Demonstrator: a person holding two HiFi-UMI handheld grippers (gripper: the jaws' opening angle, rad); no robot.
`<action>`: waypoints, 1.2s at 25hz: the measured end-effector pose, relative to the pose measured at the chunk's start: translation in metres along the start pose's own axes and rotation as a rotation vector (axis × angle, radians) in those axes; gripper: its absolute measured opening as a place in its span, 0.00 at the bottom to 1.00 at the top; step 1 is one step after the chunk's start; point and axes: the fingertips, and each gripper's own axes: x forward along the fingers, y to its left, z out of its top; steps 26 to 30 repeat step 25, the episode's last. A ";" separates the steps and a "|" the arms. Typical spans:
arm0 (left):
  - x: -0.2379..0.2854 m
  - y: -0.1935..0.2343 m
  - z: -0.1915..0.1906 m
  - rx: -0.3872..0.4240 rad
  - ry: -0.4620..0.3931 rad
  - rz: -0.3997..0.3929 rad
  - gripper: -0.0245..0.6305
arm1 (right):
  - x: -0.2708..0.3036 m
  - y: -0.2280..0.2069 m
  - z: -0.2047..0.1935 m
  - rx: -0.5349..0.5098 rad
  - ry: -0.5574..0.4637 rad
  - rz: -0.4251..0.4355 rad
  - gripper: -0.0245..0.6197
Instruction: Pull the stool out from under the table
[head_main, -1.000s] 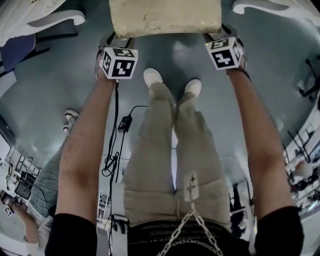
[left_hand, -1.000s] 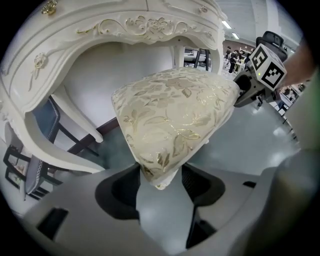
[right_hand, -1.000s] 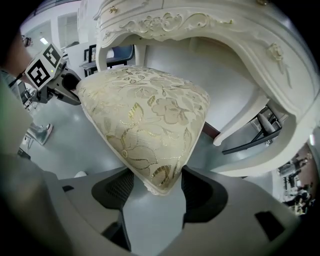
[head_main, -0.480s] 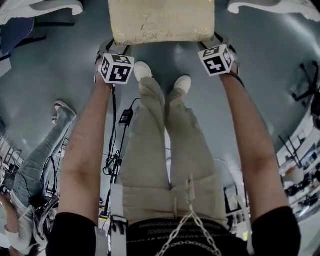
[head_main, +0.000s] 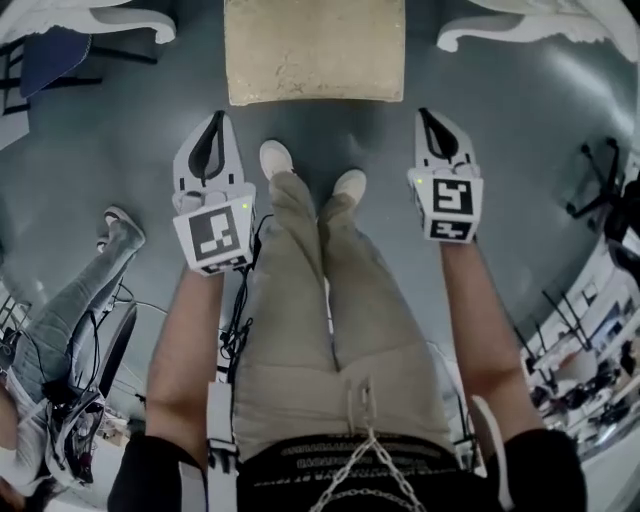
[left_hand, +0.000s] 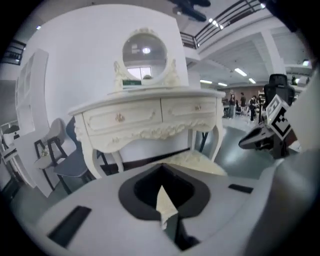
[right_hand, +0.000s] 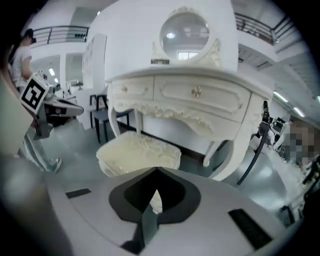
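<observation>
Both grippers are off the stool right now. The left gripper and right gripper each have their jaws pressed together with nothing pinched – in the gripper views you only see a sliver of cream stool through the gap. They hang just short of the seat's near edge, one towards each front corner.

The stool sits on the floor in front of the white dressing table, between its curvy front legs. From the right gripper view most of the seat is out in the open, but I can't tell if the back edge has cleared the table.

Handling-wise, my guess is the top is squishy padding over a stiff frame, so clamping the cushion alone would just give. I'd bite lower, on the seat rim at the two near corners or the sides. It looks like a light piece and the floor is smooth and shiny, so it should slide easily – the bigger worry is it twisting if one side pulls harder than the other.

For room, the table legs flank the stool at the far end, so keep the pull straight. The person's shoes are just beside the near edge, so they'd have to step back. There's a cable on the floor by the left leg, and another person's leg well off to the left.
</observation>
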 end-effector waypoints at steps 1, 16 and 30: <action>-0.013 -0.003 0.023 -0.040 -0.054 0.004 0.04 | -0.014 0.002 0.020 0.023 -0.059 0.002 0.04; -0.070 -0.038 0.161 -0.029 -0.274 -0.051 0.04 | -0.114 0.037 0.178 0.088 -0.442 0.083 0.04; -0.069 -0.067 0.168 0.006 -0.218 -0.038 0.04 | -0.128 0.026 0.166 0.078 -0.408 0.151 0.04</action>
